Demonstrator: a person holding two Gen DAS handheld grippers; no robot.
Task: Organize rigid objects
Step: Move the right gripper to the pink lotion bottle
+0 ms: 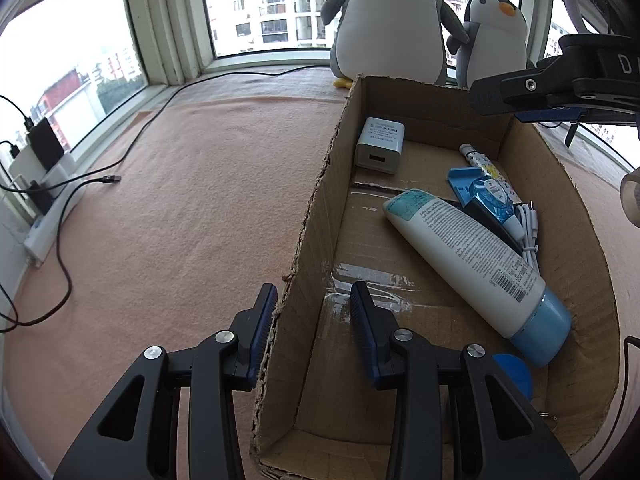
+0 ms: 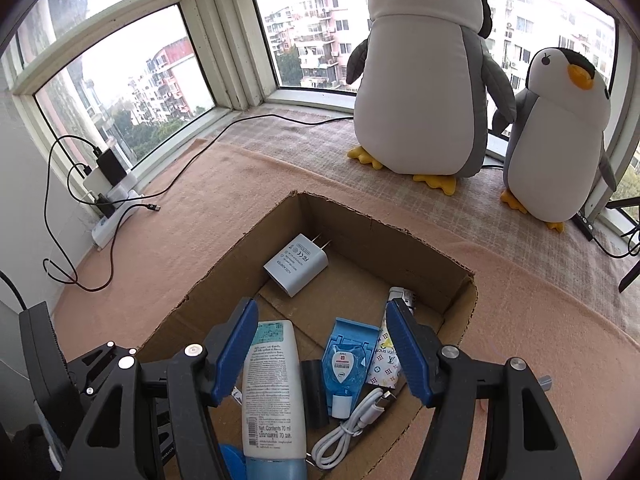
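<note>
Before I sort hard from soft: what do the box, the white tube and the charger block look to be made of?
Box: corrugated cardboard, matte brown, with ragged fluted edges and tape on the floor. White tube: probably smooth plastic, slight sheen, printed text, pale blue cap. Charger block: hard-looking plastic, pale satin shell, two metal prongs at one end. All three look rigid, though the tube may give when squeezed.

Pink blanket (image 2: 192, 224) over ledge — bears cardboard box (image 2: 424, 256), two plush penguins (image 2: 424, 92), black cable (image 1: 100, 178).
</note>
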